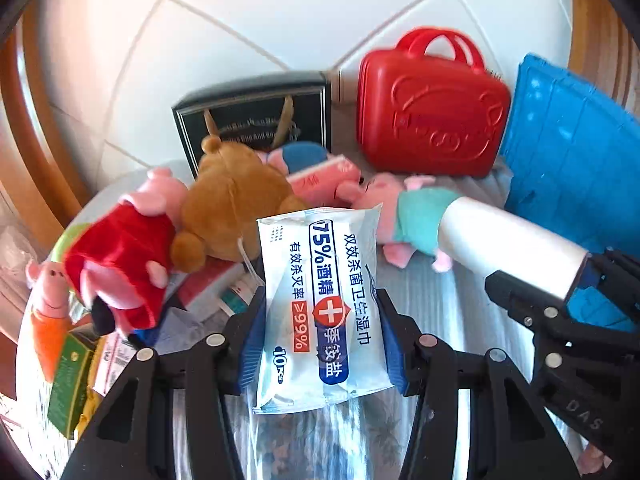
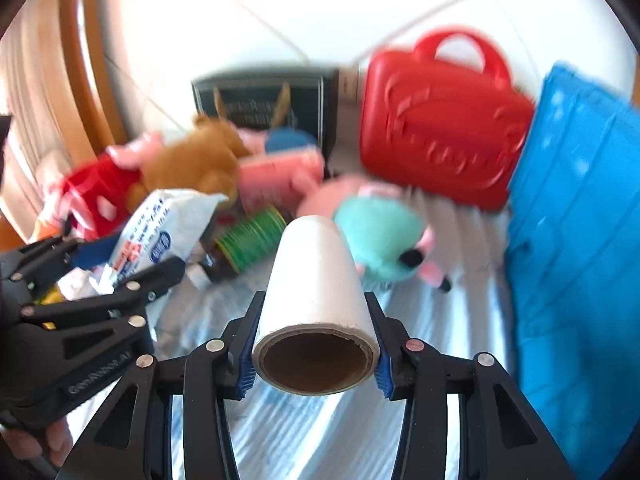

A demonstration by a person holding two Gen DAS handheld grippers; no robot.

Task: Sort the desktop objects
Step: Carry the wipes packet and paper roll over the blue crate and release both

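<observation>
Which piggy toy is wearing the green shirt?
The pig in the teal-green top, lying beside the white roll. The other pig wears red.

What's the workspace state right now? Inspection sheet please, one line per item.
Surface: table under a pale striped cover, crowded at the back.
Job's things: wet wipes pack and white roll, both lifted.
Clutter: brown teddy, pig plushes, red toy case, blue crate, black gift bag, green spool.
Grippers: left hand-held gripper shut on the wet wipes pack; right hand-held gripper shut on the white roll.
Cables: nothing seen.
Surroundings: white tiled floor.
</observation>
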